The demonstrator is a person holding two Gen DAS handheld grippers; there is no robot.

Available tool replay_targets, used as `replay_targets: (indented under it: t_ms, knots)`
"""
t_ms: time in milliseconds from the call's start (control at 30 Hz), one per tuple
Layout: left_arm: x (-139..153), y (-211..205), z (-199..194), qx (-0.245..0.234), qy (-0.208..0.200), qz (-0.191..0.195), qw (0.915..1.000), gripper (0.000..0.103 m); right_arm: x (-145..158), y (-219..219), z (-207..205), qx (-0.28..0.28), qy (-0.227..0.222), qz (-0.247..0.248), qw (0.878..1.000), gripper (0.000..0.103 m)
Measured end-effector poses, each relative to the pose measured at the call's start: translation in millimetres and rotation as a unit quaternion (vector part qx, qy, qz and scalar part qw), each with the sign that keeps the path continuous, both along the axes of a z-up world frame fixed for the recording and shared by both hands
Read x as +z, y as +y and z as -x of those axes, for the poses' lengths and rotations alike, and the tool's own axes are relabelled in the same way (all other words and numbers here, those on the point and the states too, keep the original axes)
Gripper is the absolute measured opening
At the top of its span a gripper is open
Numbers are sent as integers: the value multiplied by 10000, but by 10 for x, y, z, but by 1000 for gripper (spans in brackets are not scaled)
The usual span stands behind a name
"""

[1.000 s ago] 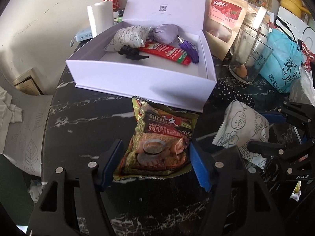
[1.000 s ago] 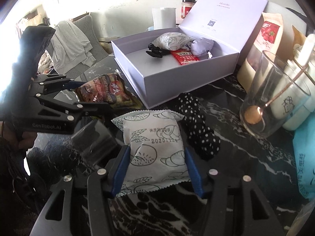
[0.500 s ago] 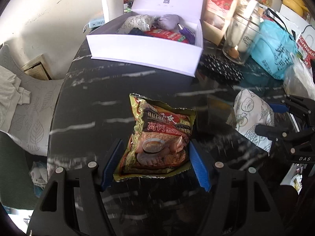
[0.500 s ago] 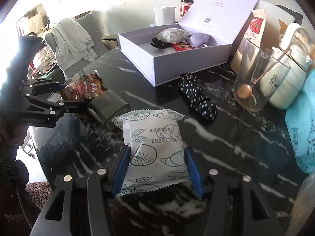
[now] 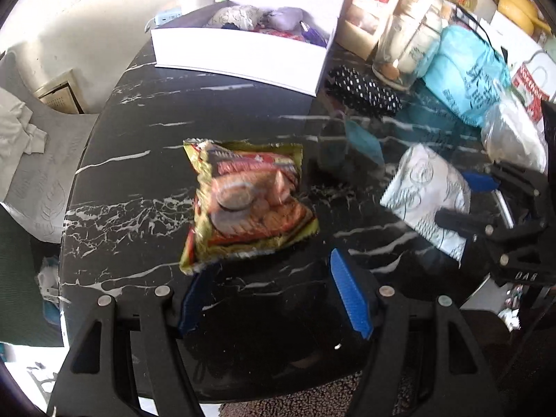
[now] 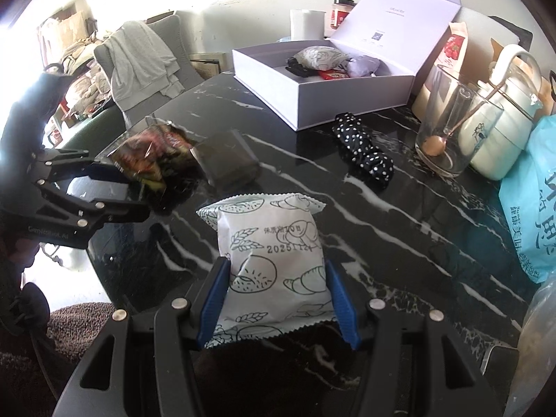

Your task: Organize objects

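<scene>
From the left wrist, the left gripper [image 5: 274,292] has its fingers spread apart, gripping nothing; the snack packet [image 5: 243,205] lies just ahead of them on the black counter [image 5: 146,180].

From the right wrist, the right gripper [image 6: 276,299] clamps the white pouch [image 6: 274,264] above the counter, well short of the open white box [image 6: 312,90].

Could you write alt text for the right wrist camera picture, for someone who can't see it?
A handheld gripper clamps a white snack packet above a black marble table. Behind stands an open white box; the other gripper is at left.
</scene>
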State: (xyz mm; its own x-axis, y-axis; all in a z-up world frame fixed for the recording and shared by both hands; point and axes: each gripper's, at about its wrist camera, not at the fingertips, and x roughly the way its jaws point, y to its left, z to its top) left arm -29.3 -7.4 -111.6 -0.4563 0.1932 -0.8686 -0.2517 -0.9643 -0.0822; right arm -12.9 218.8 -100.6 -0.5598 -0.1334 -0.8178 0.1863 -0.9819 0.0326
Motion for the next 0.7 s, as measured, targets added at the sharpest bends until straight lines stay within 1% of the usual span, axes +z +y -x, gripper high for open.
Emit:
replay_targets:
  t_ms: [67, 133, 267, 400, 500, 700]
  knots:
    - [15, -11, 22, 95, 53, 30, 9999, 68, -4, 1, -1, -12, -9, 14, 10000, 59]
    - [29, -15, 43, 150, 128, 41, 9998, 76, -26, 6, 13, -30, -67, 7, 10000, 63]
    - [48, -16, 130, 226, 252, 13, 9994, 83, -60, 2, 37, -10, -81, 53, 10000, 67]
    - [10, -16, 253, 314, 191, 83, 9993, 84, -98, -2, 58, -5, -110, 90, 9999, 69]
    - [-48, -53, 329, 395, 81, 27, 9992, 84, -127, 7, 67, -21, -150, 124, 9998, 72]
    - [-78, -11, 348, 310, 175, 198, 9992, 85, -173, -12, 50, -47, -99, 104, 9999, 79]
